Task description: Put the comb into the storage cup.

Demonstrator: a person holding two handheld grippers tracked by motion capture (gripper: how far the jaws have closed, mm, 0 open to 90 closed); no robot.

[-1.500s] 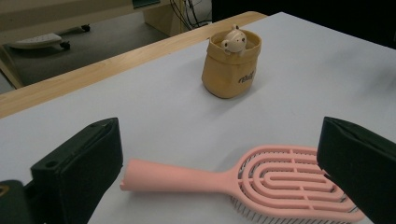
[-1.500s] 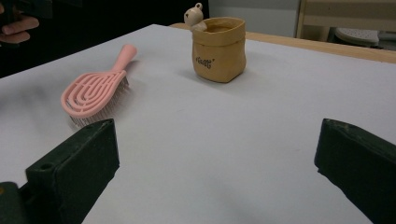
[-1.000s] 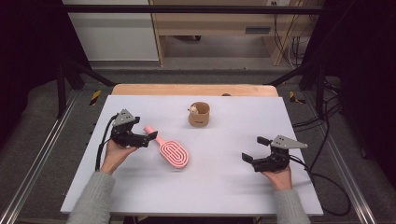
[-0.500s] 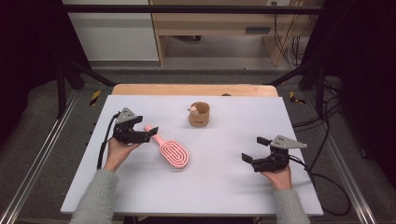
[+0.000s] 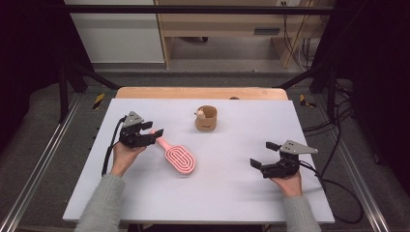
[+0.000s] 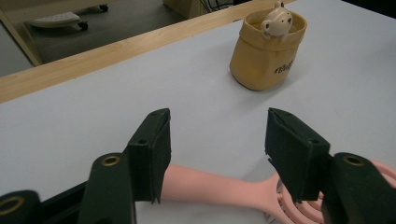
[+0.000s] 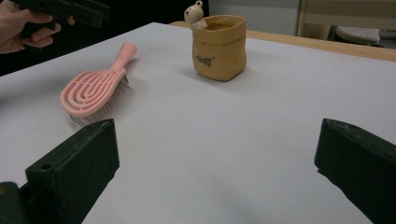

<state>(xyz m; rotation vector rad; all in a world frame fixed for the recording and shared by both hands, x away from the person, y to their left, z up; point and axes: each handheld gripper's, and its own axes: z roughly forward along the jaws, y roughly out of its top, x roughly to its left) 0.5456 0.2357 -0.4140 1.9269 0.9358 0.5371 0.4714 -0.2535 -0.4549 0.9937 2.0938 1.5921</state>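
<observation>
L gripper (image 5: 153,134) left of centre in high view, jaws either side of pink hairbrush (image 5: 177,157) handle; just been closing in, gap left both sides in L gripper view, pads not yet pressing. Brush flat on white table (image 5: 232,193), head toward frame centre, bristles down. R gripper (image 5: 263,154) lower right, jaws wide apart, nothing between. Tan pouch-shaped cup (image 5: 206,119) w/ small bear figure upper centre, well apart from brush.

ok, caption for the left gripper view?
Left gripper closing around the pink brush handle, pads not yet touching; tan pot behind.
</observation>
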